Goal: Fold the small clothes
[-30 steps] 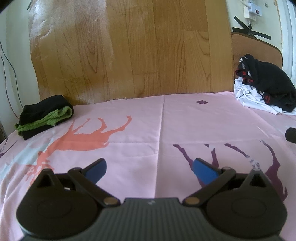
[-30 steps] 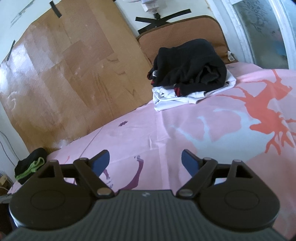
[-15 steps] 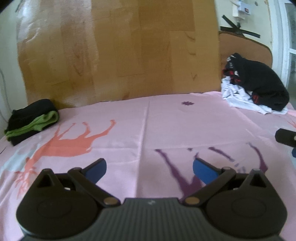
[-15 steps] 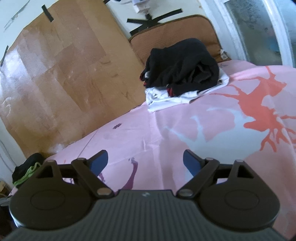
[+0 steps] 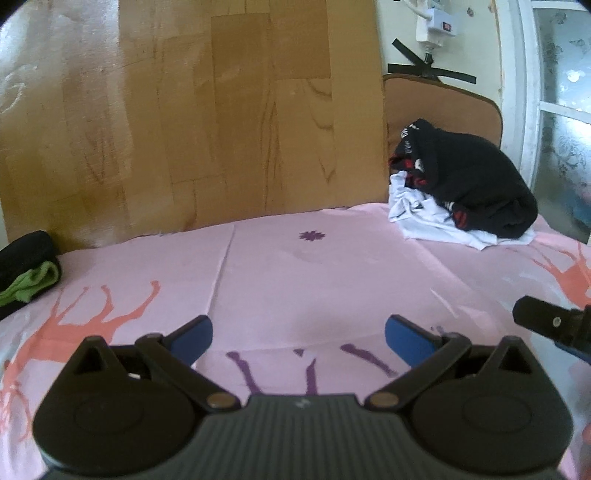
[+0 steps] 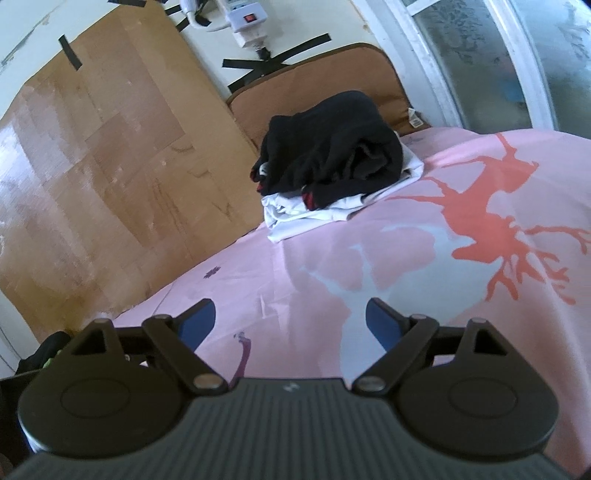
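A heap of unfolded clothes, a black garment on a white one, lies at the far right of the pink sheet. In the right wrist view the same black garment sits over the white one, ahead and slightly left. A folded black and green piece rests at the far left edge. My left gripper is open over bare sheet, nothing between its blue pads. My right gripper is open too, empty, well short of the heap; one of its fingers shows at the left view's right edge.
A cardboard panel leans on the wall behind the bed. A brown cushion stands behind the heap. A power strip hangs on the wall, and a window frame runs along the right side.
The left view has swung right: the folded piece slid to the left edge and the heap came nearer centre. The right view tilted slightly toward the heap. Both grippers stayed open.
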`<state>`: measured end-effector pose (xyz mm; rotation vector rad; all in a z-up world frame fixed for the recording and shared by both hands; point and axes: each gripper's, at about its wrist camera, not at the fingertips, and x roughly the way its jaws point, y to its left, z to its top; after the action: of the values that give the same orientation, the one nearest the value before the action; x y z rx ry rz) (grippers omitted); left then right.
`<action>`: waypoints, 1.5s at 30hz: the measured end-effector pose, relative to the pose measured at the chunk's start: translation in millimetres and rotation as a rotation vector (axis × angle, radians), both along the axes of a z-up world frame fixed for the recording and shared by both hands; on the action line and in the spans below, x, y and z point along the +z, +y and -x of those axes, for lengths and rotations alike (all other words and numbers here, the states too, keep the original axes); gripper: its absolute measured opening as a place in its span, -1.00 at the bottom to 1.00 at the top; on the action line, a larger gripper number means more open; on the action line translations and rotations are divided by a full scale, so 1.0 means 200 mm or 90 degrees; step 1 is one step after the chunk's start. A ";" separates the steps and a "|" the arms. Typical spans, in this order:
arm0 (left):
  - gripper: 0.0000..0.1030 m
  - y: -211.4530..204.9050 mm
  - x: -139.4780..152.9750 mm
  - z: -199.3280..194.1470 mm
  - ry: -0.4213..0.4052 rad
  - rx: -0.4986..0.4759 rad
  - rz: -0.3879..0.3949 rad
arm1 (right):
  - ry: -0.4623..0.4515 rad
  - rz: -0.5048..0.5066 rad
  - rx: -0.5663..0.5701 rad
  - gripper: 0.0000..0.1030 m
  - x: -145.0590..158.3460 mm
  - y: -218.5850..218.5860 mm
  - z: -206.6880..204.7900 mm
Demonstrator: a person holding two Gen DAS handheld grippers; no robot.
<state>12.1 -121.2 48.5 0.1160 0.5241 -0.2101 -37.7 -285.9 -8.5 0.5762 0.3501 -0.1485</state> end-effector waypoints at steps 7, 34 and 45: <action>1.00 -0.05 -0.03 0.01 -0.020 0.007 -0.064 | 0.004 -0.001 -0.010 0.76 0.00 0.00 0.00; 1.00 -0.11 -0.07 0.05 0.009 -0.020 -0.091 | -0.001 -0.009 -0.006 0.77 0.00 -0.01 0.00; 1.00 -0.11 -0.09 0.05 0.043 -0.029 -0.090 | 0.001 -0.008 -0.004 0.77 0.00 -0.01 0.00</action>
<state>2.3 -142.9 30.4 0.2592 0.6036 -0.2212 -36.7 -287.8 -8.8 0.5895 0.3509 -0.1536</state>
